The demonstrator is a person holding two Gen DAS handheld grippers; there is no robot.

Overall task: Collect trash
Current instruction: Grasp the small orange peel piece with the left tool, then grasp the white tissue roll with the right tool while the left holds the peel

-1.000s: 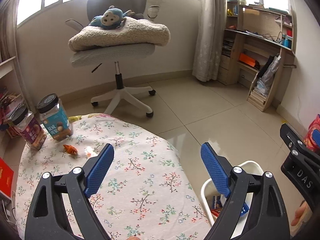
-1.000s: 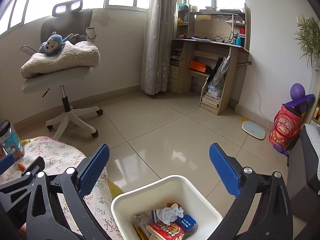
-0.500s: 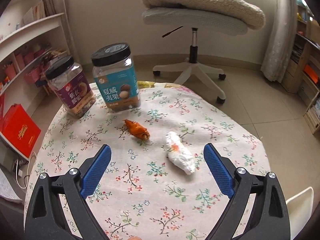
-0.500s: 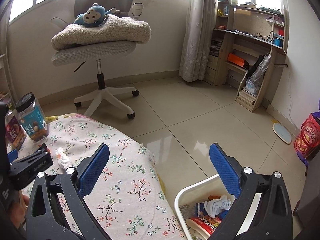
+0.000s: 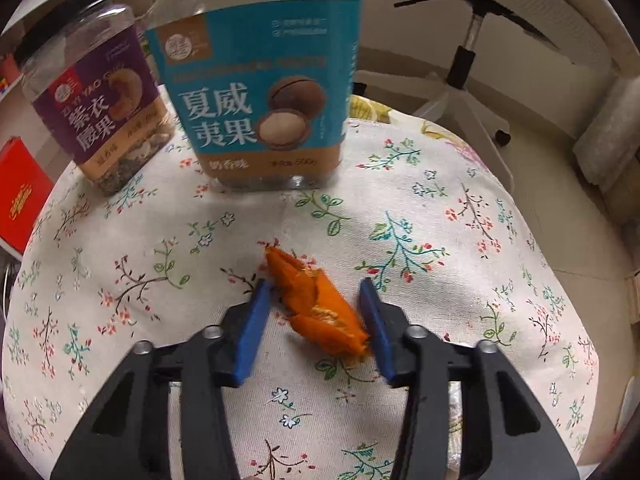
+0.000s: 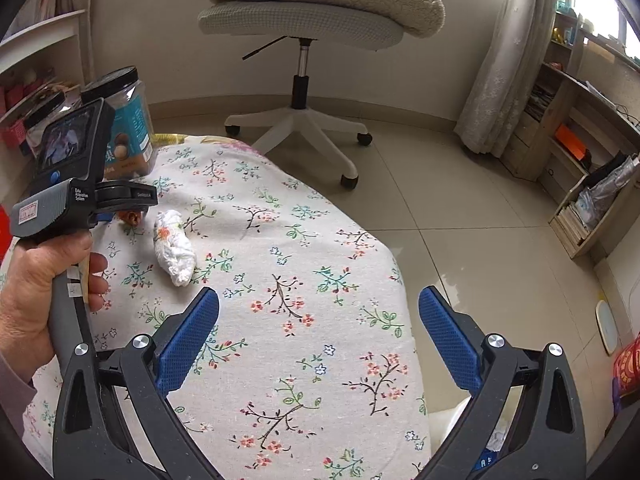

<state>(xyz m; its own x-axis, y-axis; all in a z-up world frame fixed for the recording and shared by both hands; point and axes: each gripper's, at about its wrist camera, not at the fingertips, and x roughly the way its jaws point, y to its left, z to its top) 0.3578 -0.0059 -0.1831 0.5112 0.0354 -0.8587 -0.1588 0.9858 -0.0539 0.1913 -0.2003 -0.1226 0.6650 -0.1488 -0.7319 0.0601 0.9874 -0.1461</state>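
An orange peel (image 5: 316,306) lies on the floral tablecloth (image 5: 440,240). My left gripper (image 5: 316,292) is low over the cloth with its blue pads on either side of the peel; the right pad touches it, the left stands a little off. In the right wrist view the left gripper (image 6: 120,210) covers most of the peel (image 6: 130,216). A crumpled white tissue (image 6: 174,246) lies just right of it. My right gripper (image 6: 320,312) is wide open and empty, above the table's near side.
Two nut jars stand at the table's back: a blue one (image 5: 260,92) and a purple one (image 5: 100,100). An office chair (image 6: 316,24) with a blanket stands behind. The white bin's rim (image 6: 452,416) shows below the table's right edge.
My left gripper has moved forward and down to the orange peel and narrowed around it. My right gripper has swung left from the bin toward the table, staying open.
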